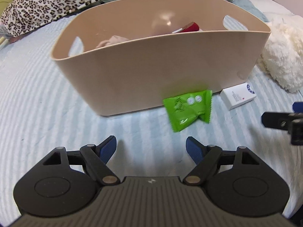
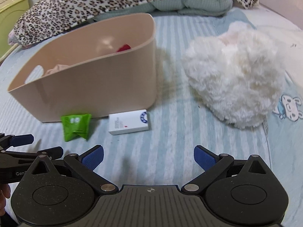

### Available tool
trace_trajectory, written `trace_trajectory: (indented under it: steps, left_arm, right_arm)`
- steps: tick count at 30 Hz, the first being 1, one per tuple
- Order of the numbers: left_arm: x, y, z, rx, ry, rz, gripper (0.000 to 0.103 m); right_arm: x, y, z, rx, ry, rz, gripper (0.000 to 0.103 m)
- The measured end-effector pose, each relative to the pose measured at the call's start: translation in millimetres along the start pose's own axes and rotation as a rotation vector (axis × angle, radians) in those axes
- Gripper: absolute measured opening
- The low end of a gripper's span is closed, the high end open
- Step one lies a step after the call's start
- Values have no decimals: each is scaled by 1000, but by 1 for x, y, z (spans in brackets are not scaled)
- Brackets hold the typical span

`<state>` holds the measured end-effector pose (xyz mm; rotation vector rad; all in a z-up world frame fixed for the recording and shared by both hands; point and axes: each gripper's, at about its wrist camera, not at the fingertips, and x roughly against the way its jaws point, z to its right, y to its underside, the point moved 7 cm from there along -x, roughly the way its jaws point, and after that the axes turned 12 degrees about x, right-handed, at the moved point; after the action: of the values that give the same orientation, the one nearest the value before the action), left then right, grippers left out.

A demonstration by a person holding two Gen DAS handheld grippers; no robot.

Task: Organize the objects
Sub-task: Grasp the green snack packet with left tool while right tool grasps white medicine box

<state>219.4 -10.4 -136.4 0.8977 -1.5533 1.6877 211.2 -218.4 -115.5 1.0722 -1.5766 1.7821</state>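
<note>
A beige plastic basket [image 1: 144, 71] stands on the bed and holds a red item [image 1: 190, 27] and a pinkish cloth [image 1: 111, 40]. The basket also shows in the right wrist view [image 2: 106, 79]. A green snack packet [image 1: 187, 109] lies in front of it, with a white box [image 1: 238, 97] to its right. Both show in the right wrist view, the packet [image 2: 75, 125] and the box [image 2: 129, 122]. My left gripper [image 1: 151, 149] is open and empty, just short of the packet. My right gripper [image 2: 148, 158] is open and empty, short of the box.
A fluffy white plush [image 2: 236, 77] lies right of the basket. A leopard-print blanket [image 2: 113, 1] and a green pillow [image 2: 189, 5] lie behind. The bed has a striped pale-blue cover [image 1: 37, 104]. The left gripper shows at the right wrist view's left edge [image 2: 22, 141].
</note>
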Motion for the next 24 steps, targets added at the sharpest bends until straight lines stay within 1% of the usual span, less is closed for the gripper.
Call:
trace_trajectory:
  steps: [5, 9, 11, 14, 16, 19, 24]
  left_arm:
    - [-12, -9, 10, 11, 1, -3, 81]
    - [-24, -14, 14, 59, 25, -24, 81]
    - [-27, -15, 15, 82, 26, -23, 81]
    - [-30, -18, 16, 106, 35, -6, 85]
    - [-32, -21, 17, 117, 47, -9, 88]
    - [-37, -24, 17, 122, 42, -14, 90]
    - [-36, -26, 17, 124, 51, -20, 91]
  right_arm:
    - [-15, 3, 10, -9, 39, -22, 103]
    - [-23, 1, 8, -10, 25, -26, 103]
    - [-28, 0, 6, 3, 26, -35, 103]
    - [-37, -2, 2, 13, 25, -47, 103]
    - [-40, -3, 0, 16, 18, -51, 103]
    - [-44, -5, 0, 16, 20, -49, 103]
    - [-48, -8, 3, -6, 9, -48, 103]
